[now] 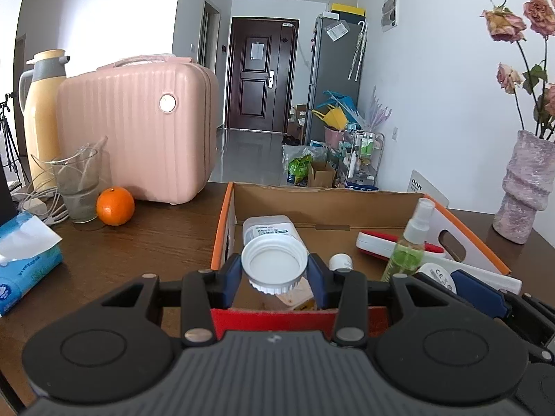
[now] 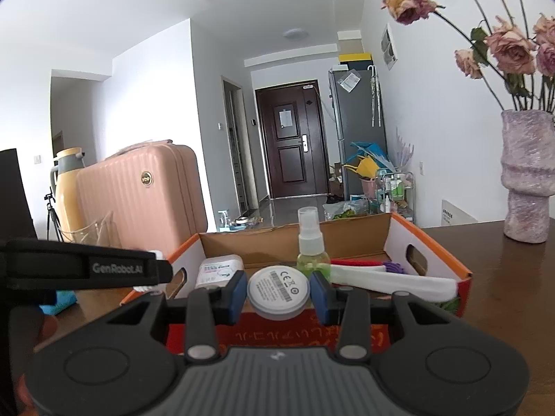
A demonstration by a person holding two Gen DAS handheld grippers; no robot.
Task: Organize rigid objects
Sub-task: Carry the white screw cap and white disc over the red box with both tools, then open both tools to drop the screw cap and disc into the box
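Left wrist view: left gripper point(image 1: 274, 274) clamped on a white screw-cap bottle point(image 1: 274, 267), blue pads pressing both sides of the ribbed cap, bottle held over the near end of the cardboard box point(image 1: 222, 228) with orange rim. Inside the box: a green spray bottle point(image 1: 409, 246) standing upright, a red-and-white flat item point(image 1: 378, 241) behind it, a small white cap point(image 1: 340, 262) just right of the held bottle. The right gripper's blue finger point(image 1: 480, 291) shows at lower right beside a round white disc point(image 1: 437, 274). On the dark wood table point(image 1: 145, 242): orange point(image 1: 115, 206), glass cup point(image 1: 77, 183), pink case point(image 1: 138, 131), yellow thermos point(image 1: 43, 111), tissue pack point(image 1: 24, 256), purple vase point(image 1: 527, 187). Right wrist view: right gripper point(image 2: 278, 293) closed on the round white disc point(image 2: 278, 291), barcode label facing the camera, held above the box's near red edge point(image 2: 277, 332). Spray bottle point(image 2: 311, 246) upright just behind the disc, a white flat bottle point(image 2: 218, 270) lying at left in the box. Left gripper body point(image 2: 86, 267) enters from the left.
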